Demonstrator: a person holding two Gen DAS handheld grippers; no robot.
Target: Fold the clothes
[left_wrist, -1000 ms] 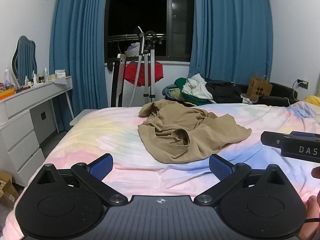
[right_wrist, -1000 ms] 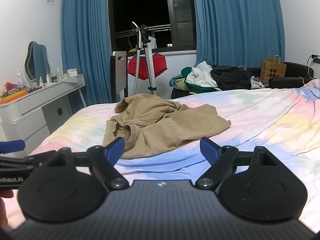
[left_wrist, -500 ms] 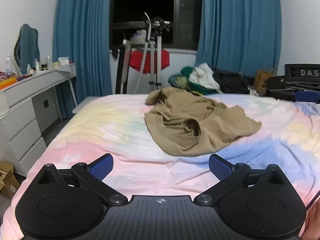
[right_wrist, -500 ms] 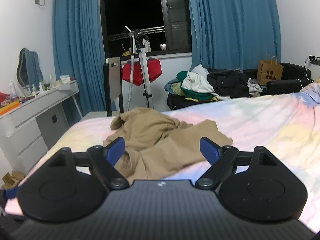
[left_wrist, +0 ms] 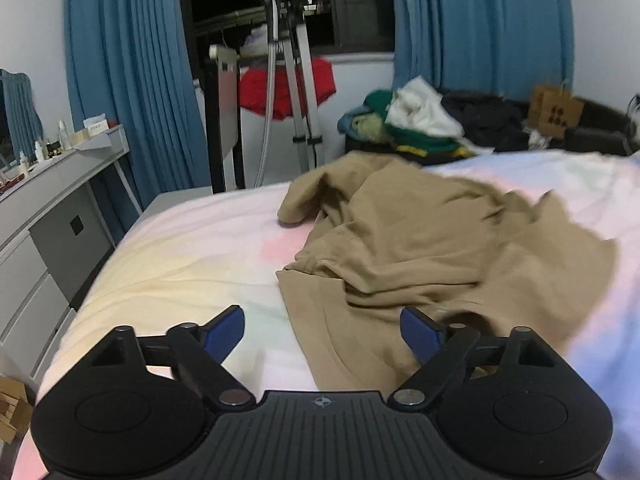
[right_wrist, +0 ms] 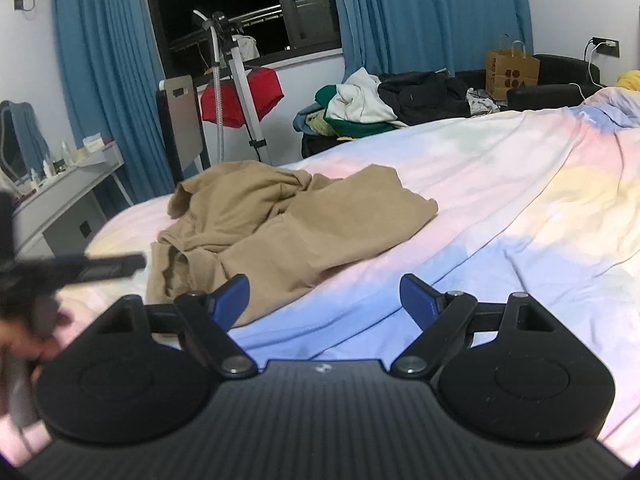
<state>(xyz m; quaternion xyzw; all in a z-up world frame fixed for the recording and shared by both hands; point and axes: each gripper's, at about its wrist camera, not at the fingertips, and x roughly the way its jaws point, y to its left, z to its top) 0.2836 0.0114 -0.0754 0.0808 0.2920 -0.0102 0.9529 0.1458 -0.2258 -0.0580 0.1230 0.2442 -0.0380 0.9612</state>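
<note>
A tan sweatshirt [left_wrist: 432,248] lies crumpled, unfolded, on the pastel bedspread [left_wrist: 192,248], with the left gripper [left_wrist: 322,330] spread wide and empty over its near hem, the right gripper [right_wrist: 324,298] likewise gaping empty beside it, seemingly poised to pinch cloth.

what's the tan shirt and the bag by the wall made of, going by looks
The tan shirt looks like soft matte knit, probably cotton jersey: it slumps in thick rounded folds and has a ribbed-looking collar. The bag looks like brown kraft paper: stiff flat sides, twisted handles, printed dots.
</note>
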